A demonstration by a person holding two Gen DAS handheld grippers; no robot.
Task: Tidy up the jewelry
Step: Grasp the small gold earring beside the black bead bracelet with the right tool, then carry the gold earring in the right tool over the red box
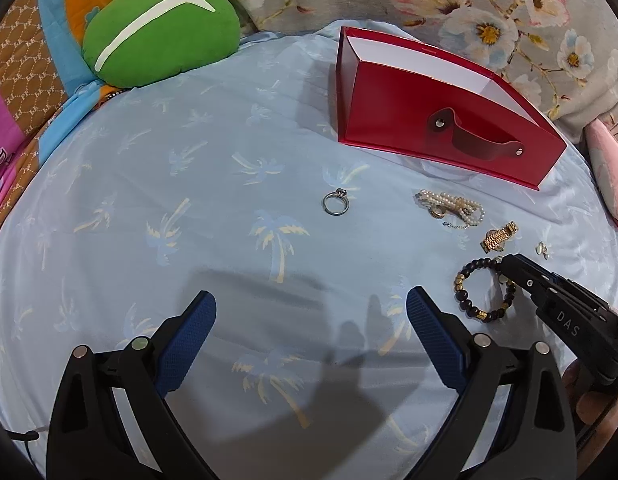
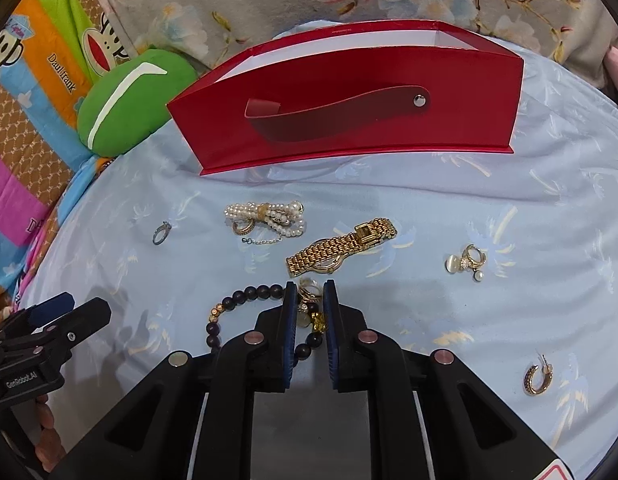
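My right gripper (image 2: 309, 286) is shut on the gold-charm end of a dark bead bracelet (image 2: 245, 294), which lies on the blue palm-print sheet. In the left wrist view the same bracelet (image 1: 461, 280) curls beside the right gripper (image 1: 505, 264). Just beyond it lie a gold watch (image 2: 341, 248), a pearl bracelet (image 2: 269, 216) and a silver ring (image 2: 162, 233). A pearl drop earring (image 2: 469, 262) and a gold hoop earring (image 2: 537, 378) sit to the right. My left gripper (image 1: 311, 308) hovers open over bare sheet, holding nothing. The open red box (image 2: 349, 128) stands behind the jewelry.
A green cushion (image 1: 161, 36) rests at the back left on a colourful patterned blanket (image 1: 25, 92). Floral fabric (image 1: 489, 12) rises behind the red box (image 1: 429, 120). The silver ring (image 1: 336, 203) lies alone ahead of the left gripper.
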